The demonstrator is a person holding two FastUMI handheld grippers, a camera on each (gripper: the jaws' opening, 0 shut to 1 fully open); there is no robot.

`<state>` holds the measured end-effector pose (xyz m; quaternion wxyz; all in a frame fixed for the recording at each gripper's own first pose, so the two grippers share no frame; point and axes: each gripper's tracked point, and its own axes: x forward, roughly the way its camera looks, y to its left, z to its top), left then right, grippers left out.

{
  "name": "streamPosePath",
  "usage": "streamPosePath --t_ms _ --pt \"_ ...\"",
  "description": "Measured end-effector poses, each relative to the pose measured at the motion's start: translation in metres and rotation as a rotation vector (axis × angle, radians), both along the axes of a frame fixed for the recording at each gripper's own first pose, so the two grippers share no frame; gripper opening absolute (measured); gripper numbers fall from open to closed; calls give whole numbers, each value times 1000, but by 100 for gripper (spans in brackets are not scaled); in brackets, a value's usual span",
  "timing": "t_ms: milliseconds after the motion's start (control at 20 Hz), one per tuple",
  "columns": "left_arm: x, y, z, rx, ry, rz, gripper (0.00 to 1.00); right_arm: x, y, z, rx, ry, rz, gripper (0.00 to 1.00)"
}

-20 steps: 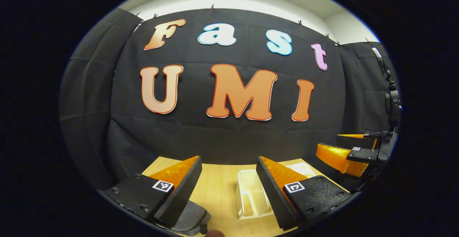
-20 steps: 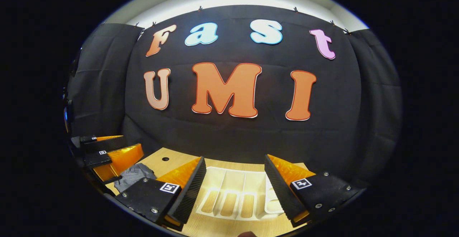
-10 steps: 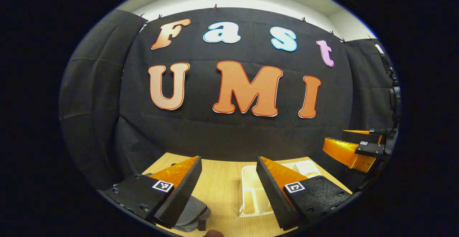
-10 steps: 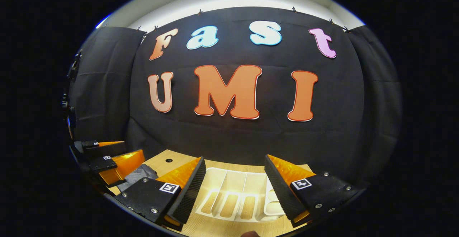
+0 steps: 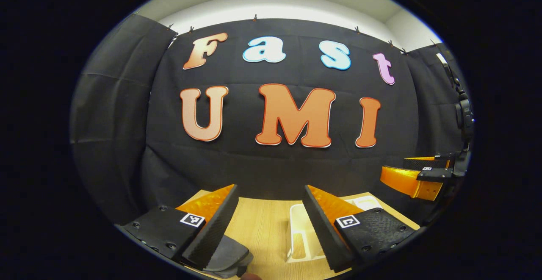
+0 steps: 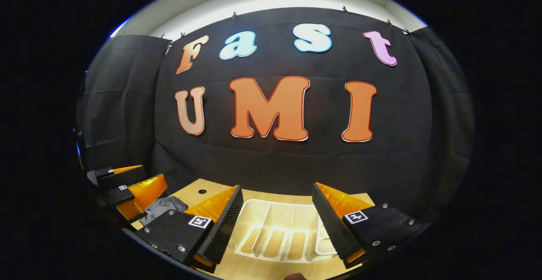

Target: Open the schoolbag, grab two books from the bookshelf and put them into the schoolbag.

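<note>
Both grippers are held above the near edge of a wooden table (image 6: pixel 271 269), pointing at the booth wall. The left gripper (image 5: pixel 271 225) has its fingers spread wide with nothing between them. The right gripper (image 6: pixel 275 225) is likewise released and carries nothing.

Landmark: the white bookshelf (image 6: pixel 271 229), a slotted rack lying on the table. In the right gripper view it sits directly ahead of and below the right gripper's fingers, its slots running away from the camera toward the wall. No books are visible in the slots. In the left gripper view the rack (image 5: pixel 302 237) lies ahead and to the right, partly behind that gripper's right finger.

The grey schoolbag (image 5: pixel 228 252) lies left of the bookshelf, just under the left gripper's left finger; in the right gripper view it (image 6: pixel 163 207) appears beyond the bookshelf's left end, beside the left gripper (image 6: pixel 127 187). Whether it is open cannot be told.

Judgement: the left gripper is nearer the schoolbag, the right nearer the bookshelf. With no books visible, this fits either books already bagged or books out of sight.
</note>
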<state>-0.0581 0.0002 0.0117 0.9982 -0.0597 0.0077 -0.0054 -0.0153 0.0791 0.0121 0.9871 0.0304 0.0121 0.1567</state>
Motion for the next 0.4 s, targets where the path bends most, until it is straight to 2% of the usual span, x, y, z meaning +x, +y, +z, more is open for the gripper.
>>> streamPosePath --t_ms 400 --pt "-1 -3 -1 19 -17 26 96 -5 4 -2 18 -4 -3 98"
